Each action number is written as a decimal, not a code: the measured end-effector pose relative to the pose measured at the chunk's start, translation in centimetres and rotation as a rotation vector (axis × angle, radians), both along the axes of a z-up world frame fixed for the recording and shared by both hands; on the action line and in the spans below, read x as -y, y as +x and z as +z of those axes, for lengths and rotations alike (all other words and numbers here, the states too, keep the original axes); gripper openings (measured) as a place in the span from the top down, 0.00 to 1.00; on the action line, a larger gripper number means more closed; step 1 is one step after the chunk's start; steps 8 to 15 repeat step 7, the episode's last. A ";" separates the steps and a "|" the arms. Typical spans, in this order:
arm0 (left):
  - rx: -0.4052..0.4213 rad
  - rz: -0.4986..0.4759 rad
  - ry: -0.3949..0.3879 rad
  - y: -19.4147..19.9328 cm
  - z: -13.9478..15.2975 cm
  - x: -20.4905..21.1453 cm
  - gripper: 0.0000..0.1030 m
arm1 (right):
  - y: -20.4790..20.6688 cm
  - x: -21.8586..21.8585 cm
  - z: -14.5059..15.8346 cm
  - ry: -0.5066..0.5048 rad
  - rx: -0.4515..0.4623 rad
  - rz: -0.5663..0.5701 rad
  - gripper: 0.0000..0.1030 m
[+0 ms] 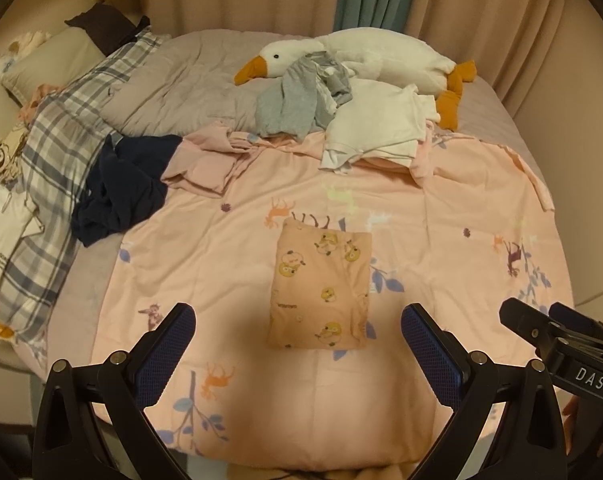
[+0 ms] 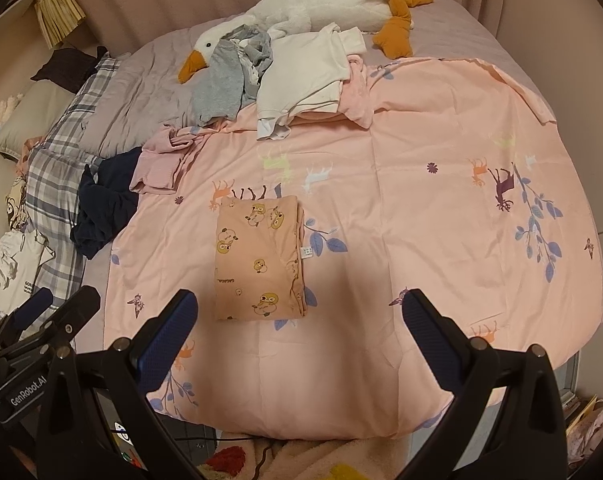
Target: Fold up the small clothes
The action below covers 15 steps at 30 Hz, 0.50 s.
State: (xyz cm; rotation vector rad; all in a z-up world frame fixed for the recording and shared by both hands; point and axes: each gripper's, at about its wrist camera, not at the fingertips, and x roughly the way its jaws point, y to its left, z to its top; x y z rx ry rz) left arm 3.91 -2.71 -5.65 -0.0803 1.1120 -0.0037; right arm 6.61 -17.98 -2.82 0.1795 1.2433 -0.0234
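A small peach garment with yellow cartoon prints [image 1: 321, 286] [image 2: 259, 258] lies folded into a neat rectangle on the pink animal-print sheet [image 1: 441, 216] [image 2: 401, 200]. My left gripper [image 1: 297, 316] hangs open just short of the garment's near edge, nothing between its fingers. My right gripper [image 2: 301, 304] is also open and empty, near the garment's front right corner. Each gripper shows at the edge of the other's view. Further back lie unfolded clothes: a white top [image 1: 375, 124] [image 2: 305, 76], grey pieces [image 1: 297, 100] [image 2: 229, 76], a pink item [image 1: 205, 164] [image 2: 161, 160] and a navy one [image 1: 121, 192] [image 2: 105, 204].
A white plush goose [image 1: 385, 56] [image 2: 313, 4] lies across the far side of the bed. A plaid blanket [image 1: 49, 152] [image 2: 57, 164] and pillows line the left. Curtains hang behind. The bed's front edge is just below the grippers.
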 end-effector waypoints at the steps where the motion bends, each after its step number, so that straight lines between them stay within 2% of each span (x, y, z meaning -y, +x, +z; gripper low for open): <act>1: 0.000 -0.002 0.001 0.0 0.0 0.0 0.01 | 0.0 0.0 0.0 -0.001 0.000 -0.001 0.00; 15: -0.001 -0.005 -0.001 0.2 -0.1 0.1 0.01 | 0.0 0.2 -0.3 0.001 -0.007 -0.010 0.00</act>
